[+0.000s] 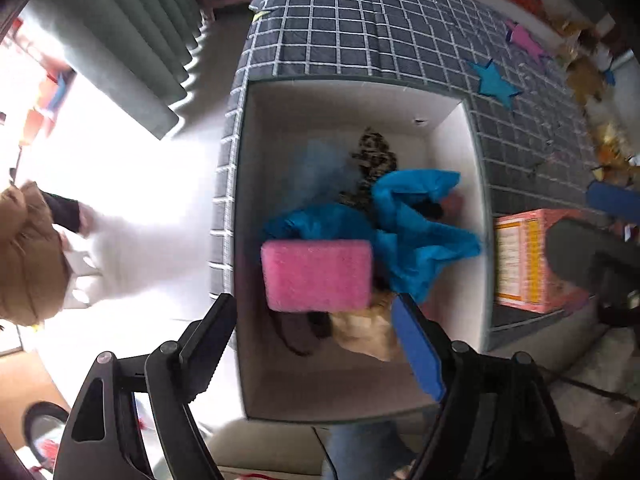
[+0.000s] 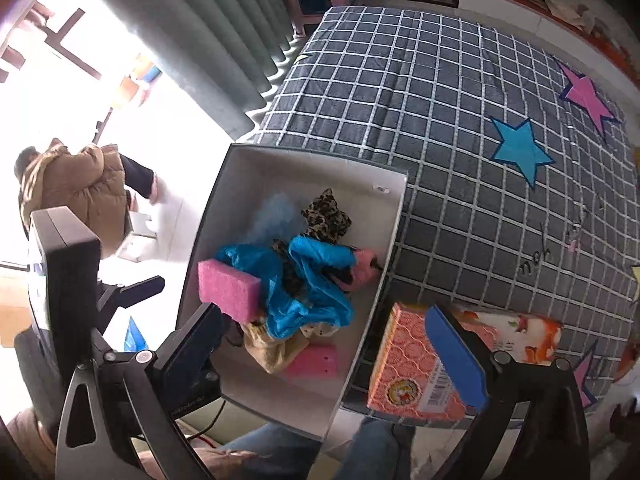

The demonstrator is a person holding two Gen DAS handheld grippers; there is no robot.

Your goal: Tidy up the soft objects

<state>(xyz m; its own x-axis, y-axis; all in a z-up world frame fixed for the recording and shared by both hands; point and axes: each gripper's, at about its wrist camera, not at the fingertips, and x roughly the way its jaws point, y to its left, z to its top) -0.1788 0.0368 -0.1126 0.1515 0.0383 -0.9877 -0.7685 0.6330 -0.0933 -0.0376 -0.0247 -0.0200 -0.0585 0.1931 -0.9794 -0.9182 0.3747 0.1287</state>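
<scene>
The left gripper (image 1: 316, 344) hung over the white box (image 1: 476, 184) with its fingers spread. A pink sponge (image 1: 318, 274) sat between them, apparently touching neither, above the blue cloth (image 1: 416, 240) and leopard-print fabric (image 1: 374, 156) piled inside. The right gripper (image 2: 332, 344) had its fingers wide apart and empty, over the box edge and an orange carton (image 2: 404, 372) on the checked bed cover (image 2: 400, 92).

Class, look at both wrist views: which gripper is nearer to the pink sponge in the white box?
Left. The left gripper hangs open directly over the pink sponge in the white box. The right gripper is off to the side, open, by the orange carton.
</scene>
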